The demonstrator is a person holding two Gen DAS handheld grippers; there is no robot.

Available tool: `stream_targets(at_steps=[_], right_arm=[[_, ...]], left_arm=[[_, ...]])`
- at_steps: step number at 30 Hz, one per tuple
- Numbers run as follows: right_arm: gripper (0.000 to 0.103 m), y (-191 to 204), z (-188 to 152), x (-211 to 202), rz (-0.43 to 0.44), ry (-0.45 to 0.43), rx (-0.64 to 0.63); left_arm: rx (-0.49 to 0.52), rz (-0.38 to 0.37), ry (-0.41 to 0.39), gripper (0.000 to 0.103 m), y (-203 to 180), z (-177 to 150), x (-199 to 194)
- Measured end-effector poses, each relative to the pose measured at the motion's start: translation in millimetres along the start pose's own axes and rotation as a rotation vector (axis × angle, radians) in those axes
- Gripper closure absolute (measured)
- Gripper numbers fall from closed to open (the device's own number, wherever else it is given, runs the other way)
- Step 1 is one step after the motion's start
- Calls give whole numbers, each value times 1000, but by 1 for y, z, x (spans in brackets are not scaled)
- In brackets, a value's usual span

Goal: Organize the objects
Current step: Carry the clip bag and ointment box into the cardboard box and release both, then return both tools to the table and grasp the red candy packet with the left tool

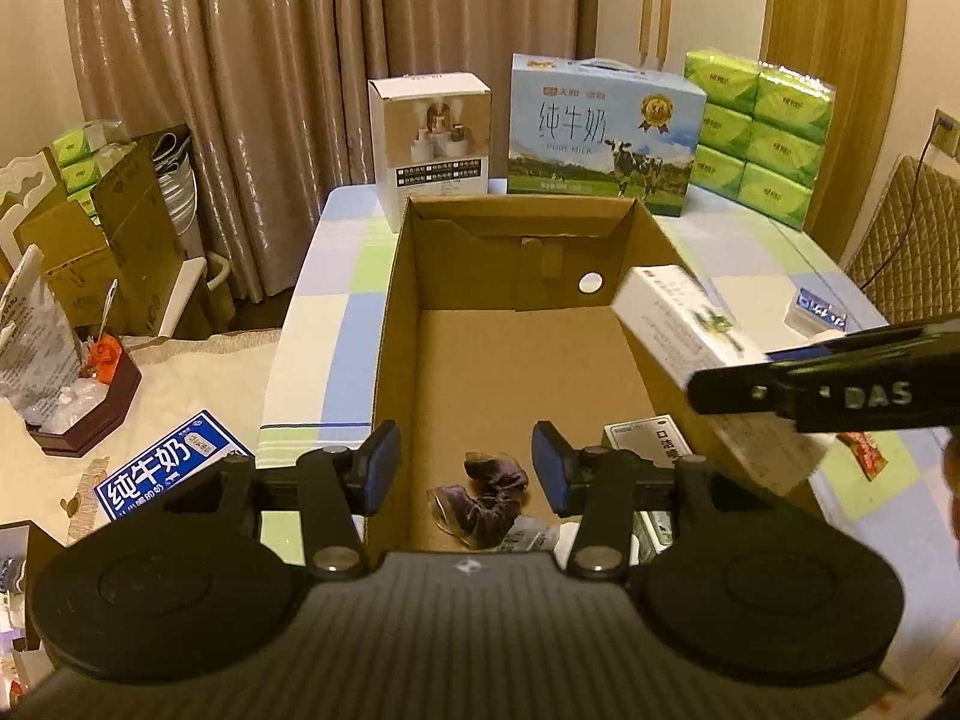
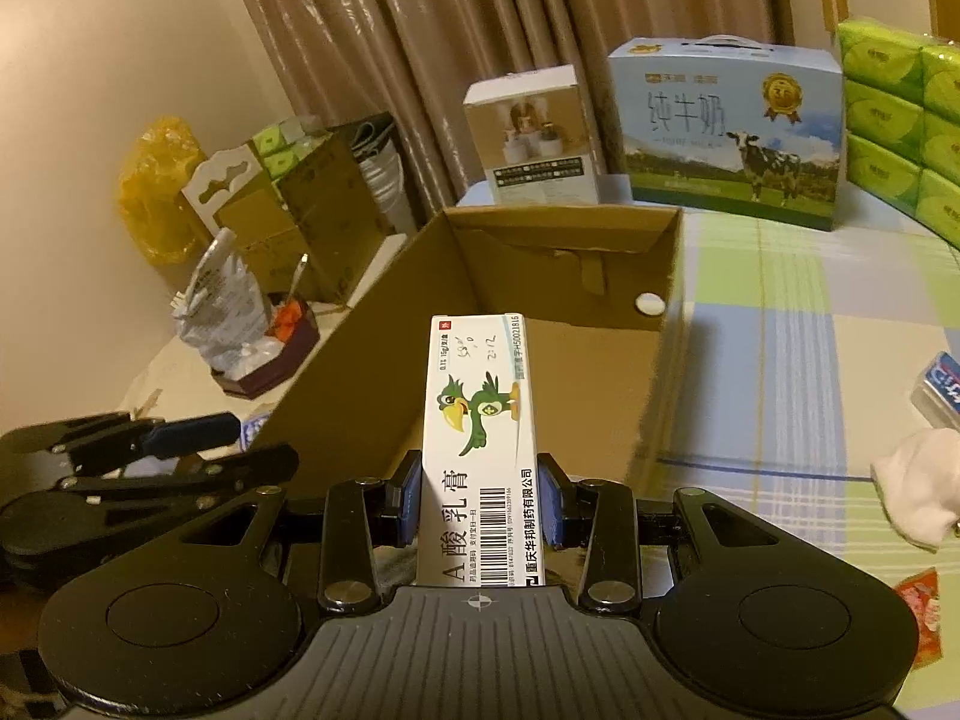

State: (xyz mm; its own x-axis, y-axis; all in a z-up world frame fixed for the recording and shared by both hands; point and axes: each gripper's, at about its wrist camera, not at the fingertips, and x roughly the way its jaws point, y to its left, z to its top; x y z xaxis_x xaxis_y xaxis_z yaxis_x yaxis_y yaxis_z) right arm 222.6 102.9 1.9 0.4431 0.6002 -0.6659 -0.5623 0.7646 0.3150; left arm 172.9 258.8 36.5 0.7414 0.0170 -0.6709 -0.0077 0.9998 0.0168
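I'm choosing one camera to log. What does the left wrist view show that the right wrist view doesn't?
Only the left wrist view: the dark brown item on the cardboard box floor, and the open left hand-held gripper above it. Only the right wrist view: the ointment carton's parrot print, clamped in the right hand-held gripper. Both: the cardboard box, milk case, green tissue packs.

Open left tongs [image 1: 467, 468], cardboard box [image 1: 522, 360] below

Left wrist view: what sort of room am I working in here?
Probably a home living or dining room: floor-length curtains, a checked tablecloth, and household stock such as a milk carton and tissue packs.
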Motion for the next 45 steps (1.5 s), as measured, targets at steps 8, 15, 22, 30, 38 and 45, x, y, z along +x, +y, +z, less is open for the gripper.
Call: stream_targets(at_steps=[8, 15, 22, 30, 38, 45], right_arm=[[30, -5, 0, -25, 30, -77, 27], [20, -29, -33, -87, -46, -120, 46], [6, -57, -88, -150, -155, -136, 53], [2, -104, -134, -210, -271, -154, 125], [2, -135, -154, -249, -322, -183, 186], [2, -146, -160, -259, -337, -192, 210]], left_arm=[[-39, -1, -23, 60, -1, -7, -21], [-76, -13, -43, 52, -25, -17, -54], [-100, -38, -100, 23, -68, -27, -95], [-81, -111, -123, 9, -130, -36, -120], [-22, -177, -82, 3, -189, -44, -112], [2, -189, -50, 3, -215, -50, -95]])
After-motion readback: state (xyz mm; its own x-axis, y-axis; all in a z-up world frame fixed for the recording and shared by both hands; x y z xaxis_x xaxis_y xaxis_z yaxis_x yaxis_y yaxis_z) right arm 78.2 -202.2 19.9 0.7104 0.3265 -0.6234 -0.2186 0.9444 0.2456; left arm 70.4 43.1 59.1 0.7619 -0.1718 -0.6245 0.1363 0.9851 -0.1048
